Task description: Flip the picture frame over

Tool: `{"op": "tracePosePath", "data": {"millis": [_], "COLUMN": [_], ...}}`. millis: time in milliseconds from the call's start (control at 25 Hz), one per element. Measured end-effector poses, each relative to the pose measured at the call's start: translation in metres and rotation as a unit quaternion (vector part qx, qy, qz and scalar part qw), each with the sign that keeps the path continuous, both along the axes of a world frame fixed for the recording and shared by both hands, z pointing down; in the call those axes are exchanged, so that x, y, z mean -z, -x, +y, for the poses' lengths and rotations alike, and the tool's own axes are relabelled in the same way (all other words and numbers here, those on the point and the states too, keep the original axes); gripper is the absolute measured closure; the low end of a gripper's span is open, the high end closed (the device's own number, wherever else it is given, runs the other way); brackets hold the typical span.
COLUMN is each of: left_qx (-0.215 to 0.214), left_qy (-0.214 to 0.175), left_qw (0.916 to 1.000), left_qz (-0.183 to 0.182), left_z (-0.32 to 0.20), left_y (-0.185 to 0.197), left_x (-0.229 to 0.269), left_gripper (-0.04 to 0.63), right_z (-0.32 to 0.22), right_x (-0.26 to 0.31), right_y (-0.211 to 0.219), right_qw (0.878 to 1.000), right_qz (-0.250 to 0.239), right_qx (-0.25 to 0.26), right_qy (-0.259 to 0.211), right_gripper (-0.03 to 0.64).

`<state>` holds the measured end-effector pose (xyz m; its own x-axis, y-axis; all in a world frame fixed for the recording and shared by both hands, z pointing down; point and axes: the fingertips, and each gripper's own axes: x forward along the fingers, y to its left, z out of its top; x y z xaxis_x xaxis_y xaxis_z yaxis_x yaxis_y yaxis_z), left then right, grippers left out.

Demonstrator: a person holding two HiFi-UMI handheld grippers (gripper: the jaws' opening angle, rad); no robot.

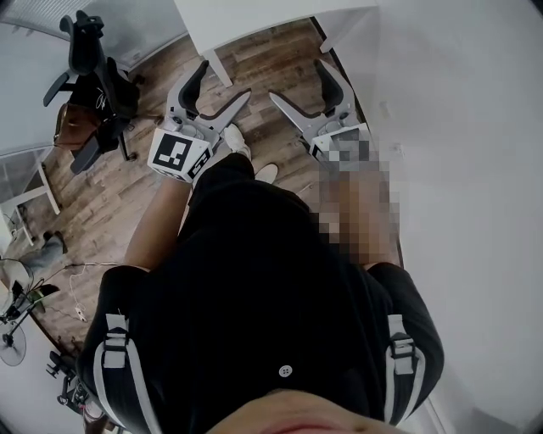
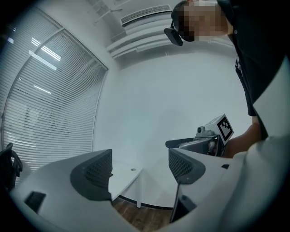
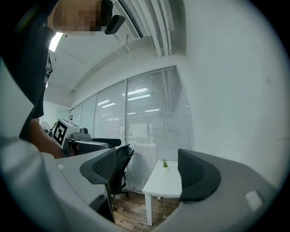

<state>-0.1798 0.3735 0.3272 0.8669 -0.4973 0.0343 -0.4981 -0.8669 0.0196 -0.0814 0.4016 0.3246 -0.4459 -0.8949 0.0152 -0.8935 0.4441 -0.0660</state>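
Office surroundings fill every view: a wood floor (image 1: 254,51) is seen far below, bounded on the right by a white wall (image 1: 458,127), and window blinds (image 3: 154,118) run along one side of the room. A white table (image 1: 271,21) stands against the wall ahead, and a black office chair (image 1: 93,59) is parked well apart from it at the left. The person (image 1: 254,280), dressed in black, is seen standing on the floor with both arms brought forward. No picture frame can be found in any view, neither on the table, nor on the floor, nor between any jaws, so its place cannot be told and the flip is judged not to have been started; the frame has yet to be found, reached, gripped and turned over. The left gripper (image 1: 224,82) and the right gripper (image 1: 298,81) are held out side by side in front of the body, pointed level into the room, their tips angled slightly toward each other. Both pairs of jaws are spread wide, and only floor, wall and distant furniture are seen between them. The marker cube (image 1: 180,154) on the left gripper is turned up toward the head. A small plant (image 3: 165,163) is set on the table top.
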Motion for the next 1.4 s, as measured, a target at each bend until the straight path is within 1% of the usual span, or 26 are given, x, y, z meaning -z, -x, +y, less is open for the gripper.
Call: {"op": "tracePosePath", "data": {"millis": [240, 480, 680, 840, 1040, 1240, 1400], "left_qx": [-0.012, -0.013, -0.026, -0.033, -0.051, -0.091, -0.088], "left_qy": [-0.005, 0.001, 0.011, 0.009, 0.015, 0.03, 0.032], "left_qw": [0.9999, 0.9999, 0.9996, 0.9994, 0.9986, 0.9953, 0.9956], "left_qz": [0.001, 0.001, 0.002, 0.0, 0.002, 0.008, 0.012], "left_z": [-0.029, -0.085, -0.129, -0.16, -0.196, -0.235, -0.259], "left_y": [-0.017, -0.021, -0.025, -0.028, -0.027, -0.035, -0.038], "left_x": [0.001, -0.004, -0.007, -0.007, -0.014, -0.006, -0.005], "left_gripper": [0.222, 0.221, 0.222, 0.222, 0.224, 0.224, 0.224], "right_z": [-0.031, -0.086, -0.13, -0.161, -0.198, -0.242, -0.264], "right_x": [-0.007, -0.012, -0.013, -0.012, -0.017, -0.002, -0.004], "right_y": [-0.017, -0.02, -0.022, -0.022, -0.02, -0.023, -0.03], "right_qw": [1.0, 1.0, 1.0, 0.999, 0.999, 0.998, 0.998], "right_qz": [0.004, 0.004, 0.01, 0.014, 0.024, 0.023, 0.011], "right_qx": [-0.014, -0.015, -0.02, -0.024, -0.033, -0.045, -0.052], "right_qy": [0.007, 0.016, 0.02, 0.026, 0.034, 0.032, 0.037], "right_gripper": [0.19, 0.187, 0.187, 0.187, 0.187, 0.187, 0.189]}}
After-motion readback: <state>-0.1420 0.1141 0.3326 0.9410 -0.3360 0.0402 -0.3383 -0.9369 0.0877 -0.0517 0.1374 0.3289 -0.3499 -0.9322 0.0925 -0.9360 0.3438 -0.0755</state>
